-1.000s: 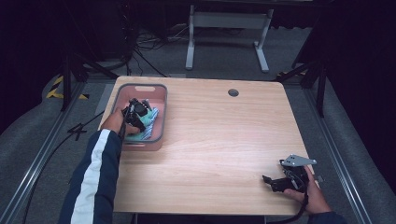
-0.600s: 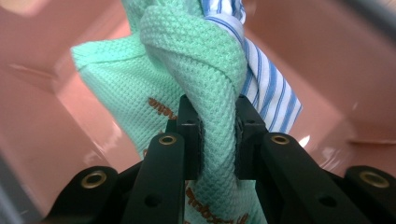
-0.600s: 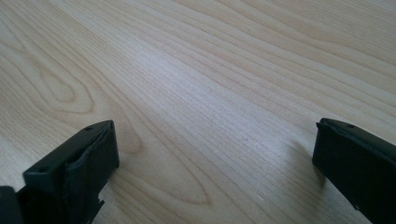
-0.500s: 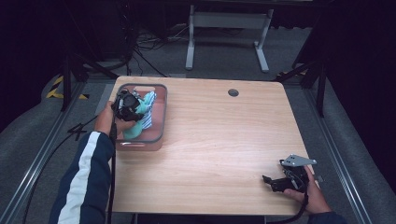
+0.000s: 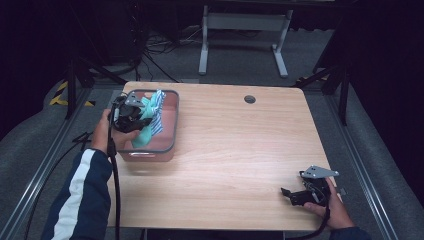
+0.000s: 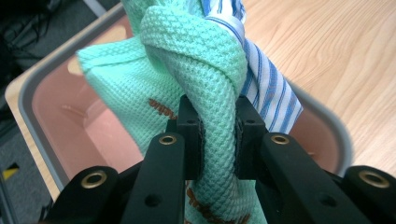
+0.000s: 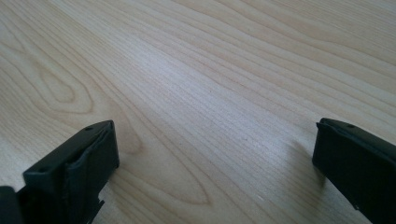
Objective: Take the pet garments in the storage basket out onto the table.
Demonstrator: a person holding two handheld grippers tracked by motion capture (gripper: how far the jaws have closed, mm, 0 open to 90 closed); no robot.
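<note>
Green cloth (image 6: 205,88) pinched in my left claw (image 6: 217,135), hanging over the pink bin (image 5: 172,125) at ten o'clock on the counter (image 5: 240,150).

Left claw's jaws are clamped tight on a rolled fold of the green waffle weave, and a blue-striped cloth (image 6: 266,88) is twisted in beside it, riding along. That's my worry: I only have the green one pinched, so the striped piece could slide free and drop outside the bin, or snag the rim and drag the bin along. The fold is thick, so it may also creep out of the pads. Right claw (image 5: 300,196) sits at five o'clock on the bare counter, jaws wide apart, holding nothing.
</note>
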